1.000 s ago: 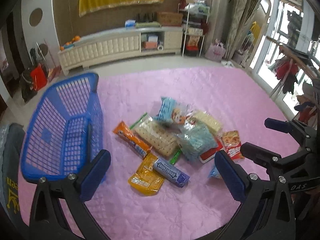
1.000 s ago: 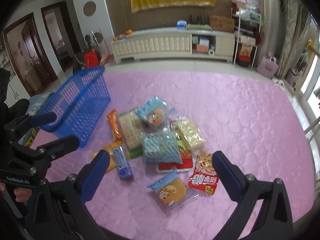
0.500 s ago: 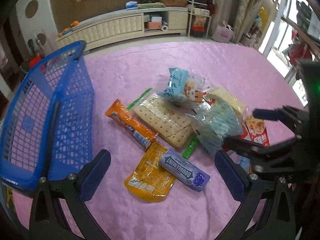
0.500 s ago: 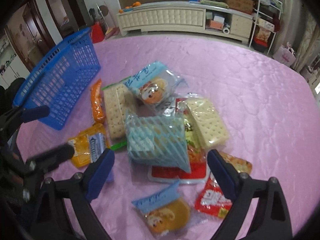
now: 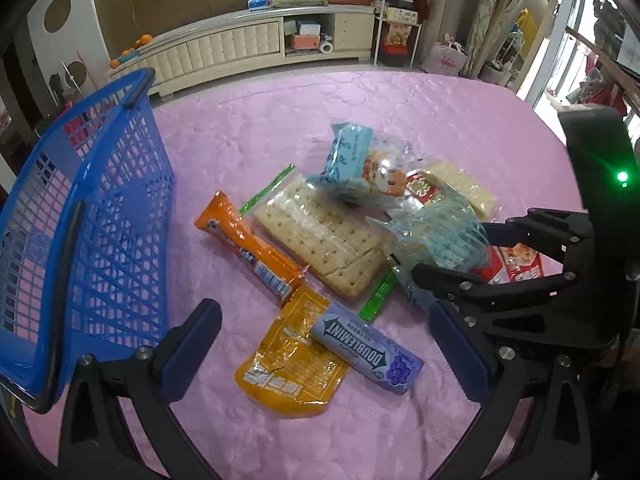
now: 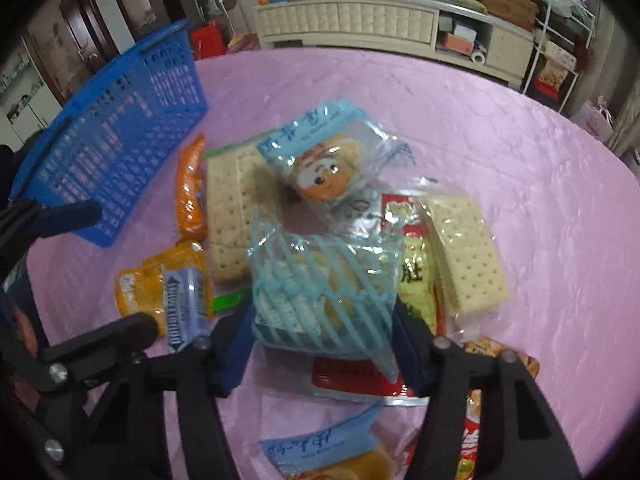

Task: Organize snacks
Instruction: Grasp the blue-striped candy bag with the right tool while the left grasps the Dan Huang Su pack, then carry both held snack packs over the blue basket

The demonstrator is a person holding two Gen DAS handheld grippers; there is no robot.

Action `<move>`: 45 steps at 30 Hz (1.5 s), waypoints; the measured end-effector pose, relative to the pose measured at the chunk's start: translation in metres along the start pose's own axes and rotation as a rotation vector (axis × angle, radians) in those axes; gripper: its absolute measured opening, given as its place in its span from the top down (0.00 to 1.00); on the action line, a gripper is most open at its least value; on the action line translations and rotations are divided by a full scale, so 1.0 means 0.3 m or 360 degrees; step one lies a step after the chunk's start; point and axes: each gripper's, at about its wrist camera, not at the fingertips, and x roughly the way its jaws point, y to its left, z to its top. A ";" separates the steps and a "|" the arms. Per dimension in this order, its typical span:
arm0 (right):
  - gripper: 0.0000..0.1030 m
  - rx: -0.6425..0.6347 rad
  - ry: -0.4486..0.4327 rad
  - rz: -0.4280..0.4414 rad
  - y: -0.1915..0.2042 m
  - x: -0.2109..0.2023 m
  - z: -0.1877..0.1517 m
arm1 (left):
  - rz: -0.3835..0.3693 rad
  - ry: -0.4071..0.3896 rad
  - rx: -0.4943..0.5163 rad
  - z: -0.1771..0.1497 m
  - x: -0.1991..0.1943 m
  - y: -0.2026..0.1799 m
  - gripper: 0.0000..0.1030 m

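**Right tongs pinch blue-striped bag, left tongs spread**

Tongs first: right tongs (image 6: 322, 346) have both blue pads pressed against the sides of the blue-striped bag (image 6: 320, 288), pinching it near its lower end. Same bag seen from the left wrist view (image 5: 438, 240), with the right tongs (image 5: 452, 252) reaching in from the right. Left tongs (image 5: 324, 348) spread wide, holding nothing, hovering over the Doublemint pack (image 5: 366, 348), which lies across the yellow pouch (image 5: 288, 368).

Around the gripped bag: long cracker pack (image 5: 320, 232) to its left, orange tube snack (image 5: 252, 248) beside that, green strip (image 5: 376, 296) poking out under the crackers. Bear-face bun bag (image 6: 324, 168) sits just behind, overlapping the crackers. Second cracker pack (image 6: 464, 248) to the right, touching a red-and-yellow sachet (image 6: 412, 264). Red flat pack (image 6: 352, 380) under the striped bag. Another bun bag (image 6: 320, 452) nearest the right camera, red snack packet (image 6: 476, 432) beside it.

Blue basket (image 5: 100, 208) stands left of the pile, apart from it, nothing visible inside. All on pink quilted worktop (image 5: 400, 120).
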 end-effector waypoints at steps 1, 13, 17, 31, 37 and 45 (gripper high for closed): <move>0.38 0.0014 -0.0009 0.0010 -0.004 -0.016 -0.002 | -0.0010 -0.0011 0.0001 0.006 -0.008 -0.002 0.01; 0.38 0.0223 -0.0143 -0.0061 -0.143 -0.185 -0.001 | -0.0088 -0.0105 0.0168 0.168 -0.041 -0.046 0.01; 0.38 0.0285 -0.0154 -0.0096 -0.186 -0.194 0.023 | -0.0157 -0.0062 0.0222 0.232 0.006 -0.067 0.01; 0.38 0.0367 -0.0119 -0.0111 -0.322 -0.099 0.085 | -0.0096 0.0264 0.0428 0.423 0.331 -0.144 0.01; 0.38 0.0377 -0.0080 -0.0085 -0.342 -0.058 0.083 | -0.0093 0.0373 0.0408 0.458 0.446 -0.134 0.13; 0.38 0.0376 -0.0078 -0.0100 -0.330 -0.081 0.081 | -0.0177 0.0394 0.0324 0.433 0.461 -0.107 0.39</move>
